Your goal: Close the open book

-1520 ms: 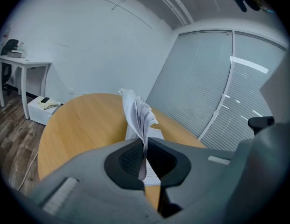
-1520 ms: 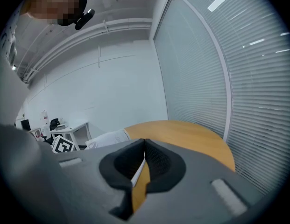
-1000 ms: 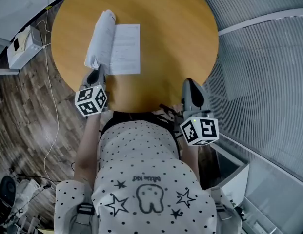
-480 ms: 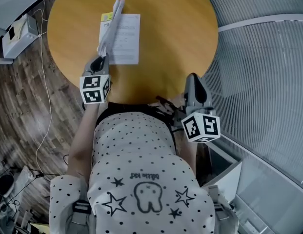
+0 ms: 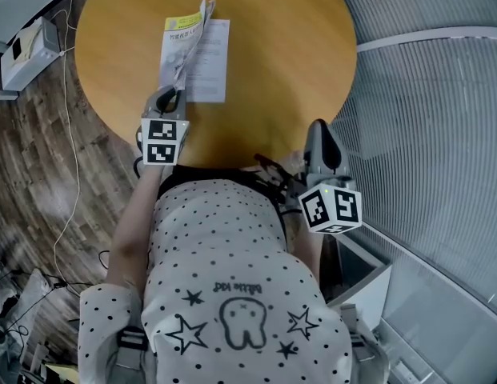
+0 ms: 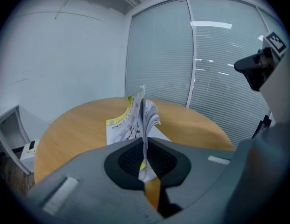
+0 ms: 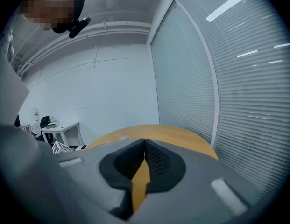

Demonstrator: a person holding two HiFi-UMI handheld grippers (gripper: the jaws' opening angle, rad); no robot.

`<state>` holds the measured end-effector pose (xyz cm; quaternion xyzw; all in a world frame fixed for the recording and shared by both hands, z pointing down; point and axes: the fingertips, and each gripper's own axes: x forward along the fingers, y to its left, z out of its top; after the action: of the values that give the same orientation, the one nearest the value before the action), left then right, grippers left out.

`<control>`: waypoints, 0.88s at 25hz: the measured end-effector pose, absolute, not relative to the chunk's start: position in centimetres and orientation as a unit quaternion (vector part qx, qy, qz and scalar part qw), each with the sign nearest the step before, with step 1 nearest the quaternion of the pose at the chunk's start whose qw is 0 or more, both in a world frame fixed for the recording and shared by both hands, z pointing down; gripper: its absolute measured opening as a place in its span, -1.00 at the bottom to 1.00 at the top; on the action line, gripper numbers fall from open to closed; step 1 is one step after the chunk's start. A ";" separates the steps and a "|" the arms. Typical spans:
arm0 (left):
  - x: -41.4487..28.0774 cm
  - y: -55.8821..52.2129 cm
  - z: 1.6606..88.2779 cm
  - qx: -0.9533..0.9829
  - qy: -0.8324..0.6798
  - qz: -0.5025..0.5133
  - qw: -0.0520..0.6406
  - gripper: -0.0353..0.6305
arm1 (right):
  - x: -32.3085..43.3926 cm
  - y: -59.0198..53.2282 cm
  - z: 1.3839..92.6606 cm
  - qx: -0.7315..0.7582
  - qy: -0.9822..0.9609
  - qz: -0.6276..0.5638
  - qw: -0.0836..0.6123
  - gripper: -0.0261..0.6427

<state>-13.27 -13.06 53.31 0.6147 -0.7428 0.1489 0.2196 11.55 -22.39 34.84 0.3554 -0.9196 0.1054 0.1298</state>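
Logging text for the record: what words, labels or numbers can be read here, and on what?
Shirt: upside-down print ending in "kid"; first word unclear.
Book cover: heading on a yellow band, too small to read.
Open page: lines of print, too small to read.
Left gripper and right gripper cubes: square markers only, no words.

A round wooden desk [image 5: 288,62] stands on a floor of dark wood planks [image 5: 40,166]. Left of the desk sits a white box [image 5: 26,53], and a thin white cable [image 5: 78,174] trails from beside it down across the floor. To the right of the desk runs a wall of slatted blinds [image 5: 424,118], crossed by a white frame bar [image 5: 424,37]. Behind the desk is a plain white wall [image 6: 65,69]. A small white table [image 7: 60,127] stands farther back, with dark items on it that are too small to identify.
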 end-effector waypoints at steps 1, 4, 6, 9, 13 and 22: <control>-13.1 -13.2 53.5 0.617 -0.740 0.158 0.216 -0.84 | 11.7 -22.5 35.0 0.356 -0.919 0.106 0.130 -0.91; -12.3 -13.5 54.4 0.624 -0.732 0.179 0.209 -0.84 | 12.0 -22.5 35.5 0.356 -0.919 0.106 0.131 -0.91; -12.1 -13.6 54.8 0.627 -0.727 0.185 0.210 -0.84 | 12.0 -22.5 35.7 0.356 -0.919 0.106 0.131 -0.91; -11.8 -13.7 55.1 0.631 -0.719 0.195 0.214 -0.84 | 11.9 -22.4 35.5 0.356 -0.919 0.106 0.133 -0.91; -11.3 -13.8 55.7 0.637 -0.710 0.214 0.209 -0.84 | 12.0 -22.3 35.7 0.357 -0.918 0.106 0.133 -0.91; -10.1 -14.5 57.4 0.649 -0.680 0.283 0.191 -0.82 | 12.3 -22.3 36.1 0.358 -0.918 0.108 0.132 -0.91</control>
<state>-10.10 -14.51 57.41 0.6486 -0.6802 0.2830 0.1913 12.34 -22.29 36.14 0.3581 -0.9179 0.1078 0.1323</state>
